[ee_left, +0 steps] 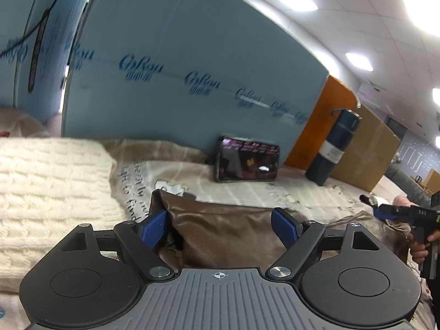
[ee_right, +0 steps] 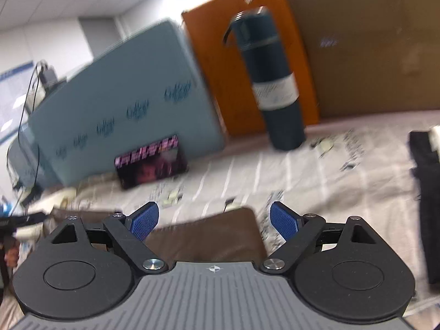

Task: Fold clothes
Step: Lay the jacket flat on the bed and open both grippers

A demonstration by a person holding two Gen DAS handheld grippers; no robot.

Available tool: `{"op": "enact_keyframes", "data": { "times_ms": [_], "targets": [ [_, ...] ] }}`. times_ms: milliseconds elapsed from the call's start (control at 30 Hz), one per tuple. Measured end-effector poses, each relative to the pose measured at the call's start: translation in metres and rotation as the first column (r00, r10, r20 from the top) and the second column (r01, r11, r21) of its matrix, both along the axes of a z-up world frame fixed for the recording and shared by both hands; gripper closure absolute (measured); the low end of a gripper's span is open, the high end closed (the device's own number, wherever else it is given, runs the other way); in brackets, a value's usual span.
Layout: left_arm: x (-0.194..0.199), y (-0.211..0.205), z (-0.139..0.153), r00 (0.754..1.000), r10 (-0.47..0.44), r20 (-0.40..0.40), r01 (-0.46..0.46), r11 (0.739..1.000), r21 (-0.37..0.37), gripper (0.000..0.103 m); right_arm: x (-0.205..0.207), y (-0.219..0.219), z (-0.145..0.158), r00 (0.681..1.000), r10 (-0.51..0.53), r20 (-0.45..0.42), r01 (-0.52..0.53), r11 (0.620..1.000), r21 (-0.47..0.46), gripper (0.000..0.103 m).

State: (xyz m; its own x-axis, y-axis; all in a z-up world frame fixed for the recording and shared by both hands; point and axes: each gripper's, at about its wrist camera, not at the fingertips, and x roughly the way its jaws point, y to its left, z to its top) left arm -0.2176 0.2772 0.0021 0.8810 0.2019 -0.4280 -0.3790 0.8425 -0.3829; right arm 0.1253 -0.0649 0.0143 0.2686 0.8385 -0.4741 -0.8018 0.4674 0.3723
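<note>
Left wrist view: left gripper (ee_left: 220, 227) spread wide over brown garment (ee_left: 231, 233) on printed cloth (ee_left: 275, 189). Right gripper (ee_right: 213, 224) likewise spread, grasping nothing. Risk: glossy fabric slipping, fold springing back.

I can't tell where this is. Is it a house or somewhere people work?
Probably an office or workroom, not a house. The ceiling has panel lights, a big cardboard box and blue foam boards stand behind a table under a printed cloth, where a brown garment lies.
</note>
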Motion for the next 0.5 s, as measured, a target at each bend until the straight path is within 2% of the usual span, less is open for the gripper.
{"op": "enact_keyframes", "data": {
  "times_ms": [67,133,167,267,300,367,400,433,500],
  "targets": [
    [-0.003,0.003,-0.003,0.999,-0.025,0.040,0.026,0.999,-0.031,0.020,0.000,0.005,-0.007,1.000,0.004,0.000,-0.004,1.000,-0.022,0.015],
    [-0.008,0.006,-0.001,0.987,-0.078,0.137,0.090,0.993,-0.077,0.020,-0.001,0.006,-0.012,1.000,0.011,0.002,-0.011,1.000,-0.020,0.015],
    [-0.007,0.007,0.000,0.985,-0.087,0.148,0.100,0.992,-0.082,0.020,-0.002,0.007,-0.014,1.000,0.020,0.000,-0.020,1.000,-0.012,0.015],
    [0.005,0.008,0.004,0.991,-0.078,0.107,0.084,0.995,-0.061,0.023,-0.003,0.007,-0.017,0.999,0.045,-0.004,-0.045,0.999,0.015,0.017],
    [0.011,0.008,0.003,0.994,-0.072,0.082,0.076,0.996,-0.052,0.036,-0.003,0.008,-0.018,0.999,0.040,0.001,-0.040,0.999,0.013,0.018],
    [0.022,0.006,-0.001,0.998,-0.057,0.019,0.057,0.998,-0.018,0.078,-0.004,0.009,-0.020,1.000,0.028,0.010,-0.028,1.000,0.004,0.020],
    [0.026,0.002,-0.004,0.999,-0.050,-0.010,0.051,0.999,0.012,0.085,-0.004,0.009,-0.021,1.000,0.022,0.015,-0.022,1.000,0.000,0.027],
    [0.024,-0.003,-0.002,0.999,-0.046,-0.001,0.046,0.998,0.034,0.093,-0.005,0.009,-0.022,1.000,0.016,0.022,-0.016,1.000,-0.005,0.030],
    [0.014,-0.018,0.007,0.997,-0.043,0.067,0.039,0.997,0.069,0.097,-0.007,0.009,-0.022,0.999,0.008,0.043,-0.007,1.000,-0.014,0.044]
  ]
}}
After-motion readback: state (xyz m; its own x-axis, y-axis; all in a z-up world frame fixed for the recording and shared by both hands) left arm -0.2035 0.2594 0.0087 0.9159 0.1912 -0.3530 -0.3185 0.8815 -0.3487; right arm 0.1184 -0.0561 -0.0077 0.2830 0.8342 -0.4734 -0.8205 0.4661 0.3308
